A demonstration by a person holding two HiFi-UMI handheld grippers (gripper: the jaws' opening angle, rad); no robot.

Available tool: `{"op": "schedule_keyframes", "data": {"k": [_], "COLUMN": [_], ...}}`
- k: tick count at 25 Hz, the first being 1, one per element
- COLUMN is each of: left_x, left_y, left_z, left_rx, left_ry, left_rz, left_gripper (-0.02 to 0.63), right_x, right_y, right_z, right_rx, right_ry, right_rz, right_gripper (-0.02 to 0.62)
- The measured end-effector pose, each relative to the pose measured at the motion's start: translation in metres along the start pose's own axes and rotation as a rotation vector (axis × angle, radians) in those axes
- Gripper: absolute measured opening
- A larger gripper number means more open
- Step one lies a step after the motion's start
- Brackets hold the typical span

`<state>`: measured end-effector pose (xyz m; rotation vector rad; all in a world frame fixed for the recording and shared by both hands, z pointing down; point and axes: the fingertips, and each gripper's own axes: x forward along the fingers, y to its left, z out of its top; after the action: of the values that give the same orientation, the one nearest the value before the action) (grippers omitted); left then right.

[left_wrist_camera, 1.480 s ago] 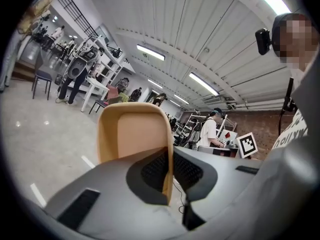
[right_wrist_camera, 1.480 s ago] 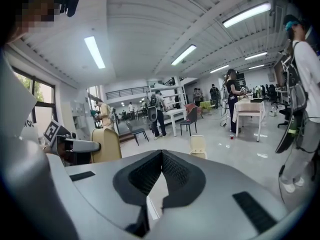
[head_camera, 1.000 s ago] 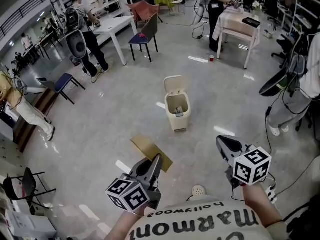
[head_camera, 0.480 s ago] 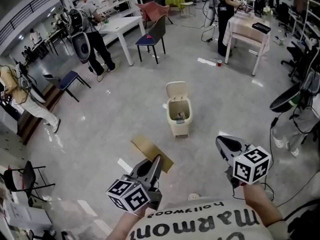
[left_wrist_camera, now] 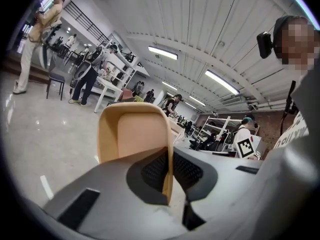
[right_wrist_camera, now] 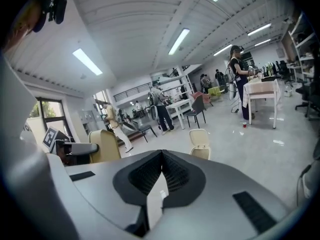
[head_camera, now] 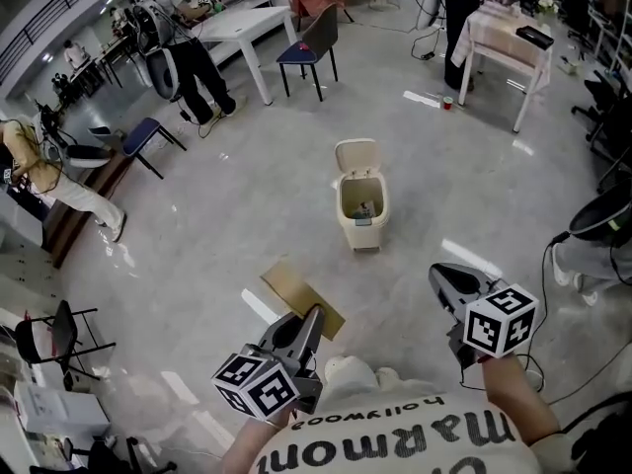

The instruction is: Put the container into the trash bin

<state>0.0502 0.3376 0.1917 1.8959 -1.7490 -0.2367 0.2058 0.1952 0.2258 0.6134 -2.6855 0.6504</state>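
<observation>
Container [head_camera: 364, 208] lies inside the open trash bin [head_camera: 359, 235] on the floor, ahead of both low-held, forward-pointing hands: left claw [head_camera: 311, 314] clamping a tan flat piece [head_camera: 288, 286], right claw [head_camera: 439, 275] closed, empty.

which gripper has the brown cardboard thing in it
The left gripper: its jaws clamp the brown cardboard container; the right gripper holds no cardboard.
</observation>
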Motion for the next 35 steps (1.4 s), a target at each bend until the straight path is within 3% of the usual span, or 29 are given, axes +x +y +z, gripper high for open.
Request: {"op": "schedule_keyframes", "data": {"k": [9, 25, 35], "left_x": [0.033, 0.131, 0.163], "left_y": [0.026, 0.096, 0.144], "left_z": [0.005, 0.093, 0.124], "left_rx": [-0.021, -0.017, -0.019], "left_ry": [0.052, 0.163, 0.219], "left_rz": [-0.029, -0.202, -0.251], "left_gripper": [0.026, 0.026, 0.026], "right_x": [0.030, 0.131, 0.176], "right_y": [-0.022, -0.041, -0.043], "right_z": [-0.001, 0.061, 0.085], "right_rx": [0.059, 0.165, 0.185], "right_ry": [0.028, -0.015, -0.027], "right_rz": [-0.048, -0.168, -0.228], "right_gripper": [0.002, 0.002, 0.002]}}
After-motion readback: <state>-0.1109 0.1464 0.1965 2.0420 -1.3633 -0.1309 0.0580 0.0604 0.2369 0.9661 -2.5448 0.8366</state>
